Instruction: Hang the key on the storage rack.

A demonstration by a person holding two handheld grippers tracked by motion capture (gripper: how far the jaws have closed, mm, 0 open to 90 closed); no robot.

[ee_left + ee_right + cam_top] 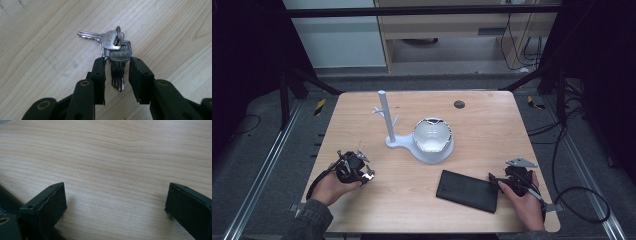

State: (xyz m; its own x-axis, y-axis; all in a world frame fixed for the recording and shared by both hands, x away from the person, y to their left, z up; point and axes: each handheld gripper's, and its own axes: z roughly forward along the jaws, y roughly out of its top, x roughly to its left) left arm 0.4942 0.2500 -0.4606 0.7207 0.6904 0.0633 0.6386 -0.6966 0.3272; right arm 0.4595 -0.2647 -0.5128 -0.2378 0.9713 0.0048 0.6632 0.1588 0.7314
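Keys (116, 47) on a ring lie flat on the wooden table (482, 135) near its left front corner, directly ahead of your left gripper (117, 65). Its jaws stand a little apart, one on each side of the dark key whose blade points back toward you; the pads do not appear to press on it, so nothing is gripped yet. A silver key fans out to the left from the same ring. To grip well, centre the jaws on the dark key's head, keep the tips low to the wood, then close squarely. Your right gripper (115, 202) rests wide open over bare table at the front right, just beside a flat black pouch (468, 191). A white stand with pegs (384, 117) and a white bowl (432, 135) sit mid-table.
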